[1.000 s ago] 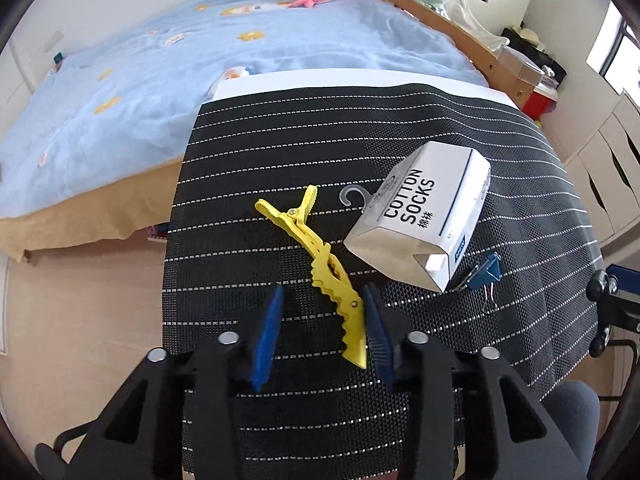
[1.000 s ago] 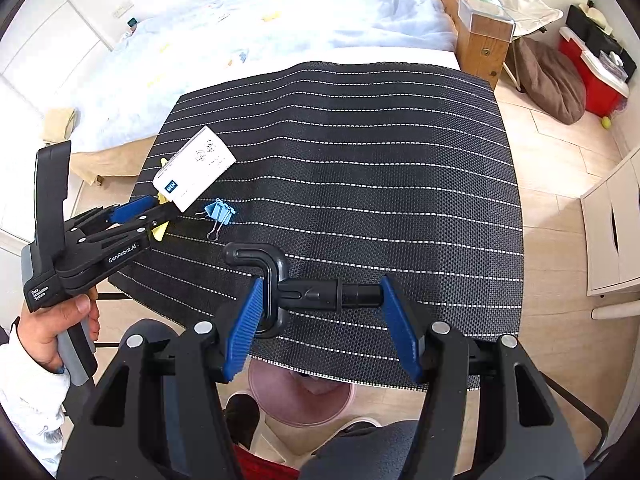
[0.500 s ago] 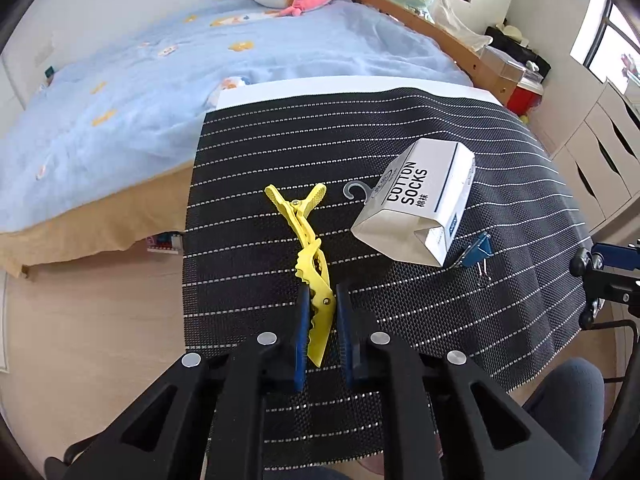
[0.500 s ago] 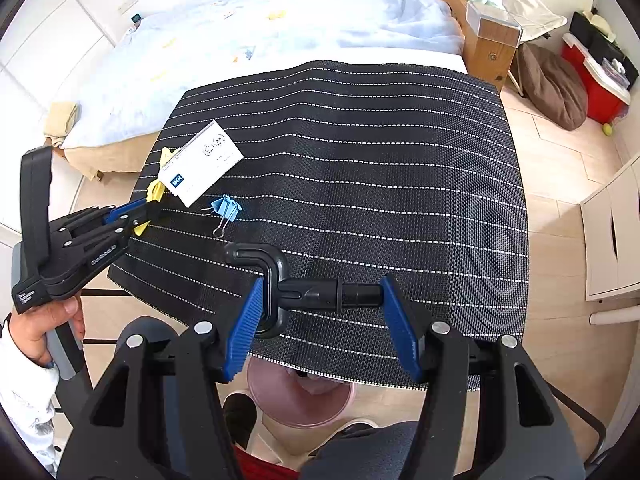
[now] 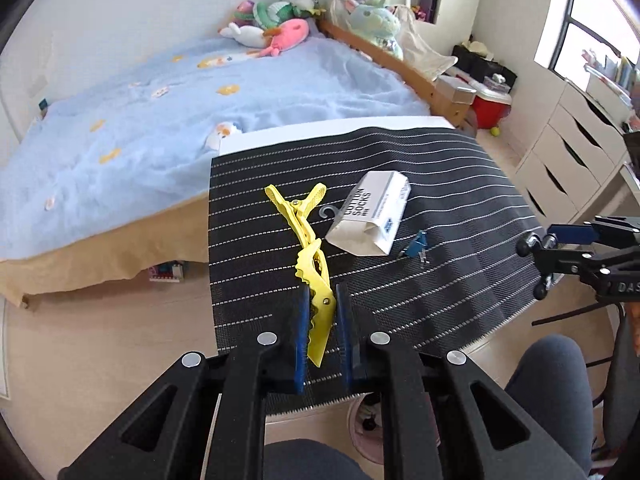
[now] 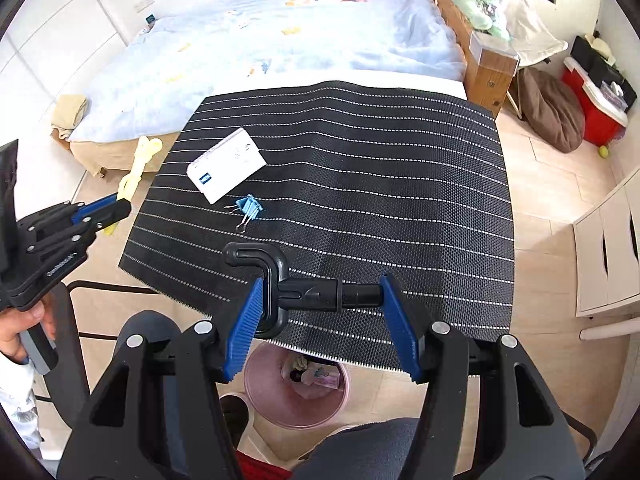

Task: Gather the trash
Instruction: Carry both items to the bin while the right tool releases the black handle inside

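Bedroom counter with striped black mat point(image 5: 460, 184): left gripper point(image 5: 322, 336) pinches yellow hair clip point(image 5: 308, 256), lifted off the mat. Right gripper point(image 6: 320, 320) clamps black hooked tool point(image 6: 280, 280); sock box point(image 6: 226, 170) and blue binder clip point(image 6: 250, 206) lie ahead-left of it.

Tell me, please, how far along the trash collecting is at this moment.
Done: some scraps already lie in the pink bin. In hand: the left gripper holds the yellow clip lifted; the right gripper holds a black nozzle. Left: the sock box and blue binder clip.
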`<action>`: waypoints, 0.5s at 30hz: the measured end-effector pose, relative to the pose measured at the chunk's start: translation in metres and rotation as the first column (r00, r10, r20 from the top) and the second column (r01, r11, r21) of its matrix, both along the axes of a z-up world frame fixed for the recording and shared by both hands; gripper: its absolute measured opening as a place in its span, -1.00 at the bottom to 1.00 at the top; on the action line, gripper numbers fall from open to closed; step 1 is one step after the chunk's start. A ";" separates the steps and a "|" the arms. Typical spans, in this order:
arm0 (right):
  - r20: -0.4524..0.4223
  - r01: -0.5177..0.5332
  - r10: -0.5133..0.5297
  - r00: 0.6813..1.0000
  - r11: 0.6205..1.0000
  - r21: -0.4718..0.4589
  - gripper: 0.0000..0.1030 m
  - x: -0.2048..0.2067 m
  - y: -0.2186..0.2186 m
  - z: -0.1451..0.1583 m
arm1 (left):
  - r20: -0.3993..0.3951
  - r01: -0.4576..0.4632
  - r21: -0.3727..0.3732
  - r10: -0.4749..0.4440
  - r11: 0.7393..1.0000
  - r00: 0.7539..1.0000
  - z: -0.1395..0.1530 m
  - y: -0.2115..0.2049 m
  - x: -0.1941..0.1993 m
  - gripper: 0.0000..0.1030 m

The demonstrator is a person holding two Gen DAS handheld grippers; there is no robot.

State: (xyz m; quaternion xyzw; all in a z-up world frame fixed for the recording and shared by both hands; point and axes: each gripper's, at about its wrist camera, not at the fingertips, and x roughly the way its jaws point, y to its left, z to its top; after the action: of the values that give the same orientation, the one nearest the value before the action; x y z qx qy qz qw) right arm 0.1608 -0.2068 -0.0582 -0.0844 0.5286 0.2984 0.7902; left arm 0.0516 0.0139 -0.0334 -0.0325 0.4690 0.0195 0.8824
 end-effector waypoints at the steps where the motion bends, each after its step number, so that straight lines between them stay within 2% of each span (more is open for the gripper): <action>1: 0.007 -0.004 0.004 1.000 1.000 0.003 0.14 -0.003 -0.001 0.002 | 0.009 0.009 -0.001 -0.009 1.000 1.000 0.004 -0.002 -0.004 -0.75; 8: 0.059 -0.032 0.030 0.998 0.999 0.022 0.14 -0.031 -0.011 0.020 | 0.065 0.081 -0.007 -0.080 0.997 0.995 0.028 -0.023 -0.034 -0.75; 15: 0.103 -0.062 0.057 0.993 0.997 0.046 0.15 -0.063 -0.022 0.034 | 0.091 0.150 -0.020 -0.148 0.988 0.985 0.035 -0.044 -0.061 -0.75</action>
State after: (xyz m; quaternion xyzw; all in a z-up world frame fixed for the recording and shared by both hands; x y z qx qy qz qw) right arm 0.0974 -0.2290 -0.0237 -0.0960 0.4777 0.3301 0.8085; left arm -0.0094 -0.0298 0.0021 -0.0103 0.4303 -0.0543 0.9010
